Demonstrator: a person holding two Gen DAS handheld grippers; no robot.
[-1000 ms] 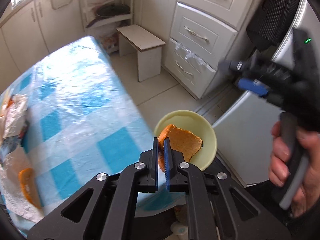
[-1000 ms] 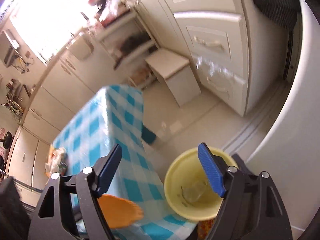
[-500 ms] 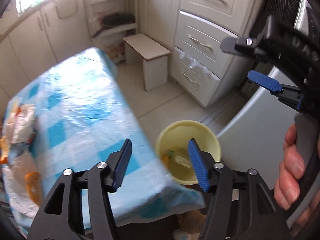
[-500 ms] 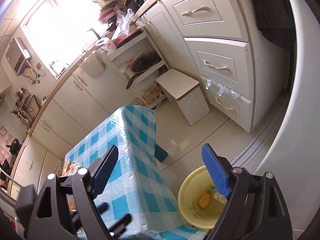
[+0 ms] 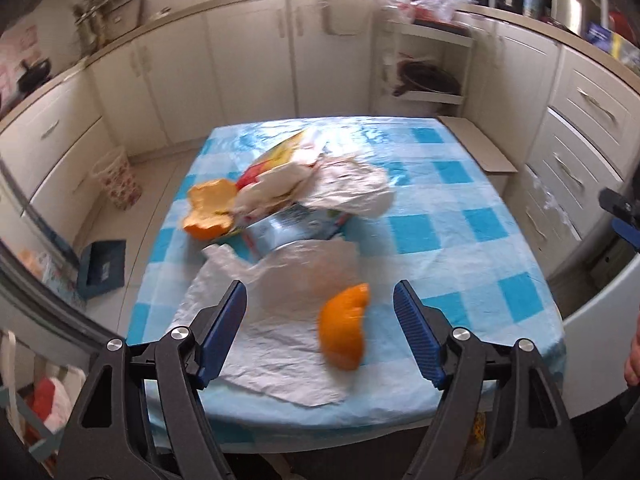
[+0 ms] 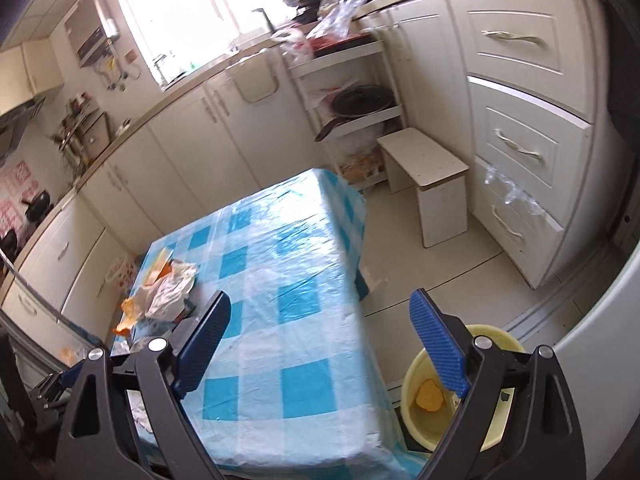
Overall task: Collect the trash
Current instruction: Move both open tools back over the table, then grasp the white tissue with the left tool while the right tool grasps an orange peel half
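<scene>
My left gripper (image 5: 320,332) is open and empty, hovering over an orange peel (image 5: 344,328) that lies on a clear plastic sheet (image 5: 276,312) at the near edge of the blue checked table (image 5: 460,240). Behind lie a second orange peel (image 5: 210,208), crumpled white wrappers (image 5: 344,188) and a blue carton (image 5: 292,228). My right gripper (image 6: 320,344) is open and empty over the table's right side. A yellow bucket (image 6: 500,436) on the floor holds an orange peel (image 6: 429,395).
A white stool (image 6: 428,184) stands on the floor beyond the table. White drawers (image 6: 520,128) line the right wall, cabinets (image 5: 248,64) the far wall. A patterned bin (image 5: 116,180) and a dark dustpan (image 5: 102,268) sit on the floor left of the table.
My left gripper opened and dropped its orange peel into the yellow bucket, then swung left to face the trash on the table. The right gripper stayed open and rose a little.
</scene>
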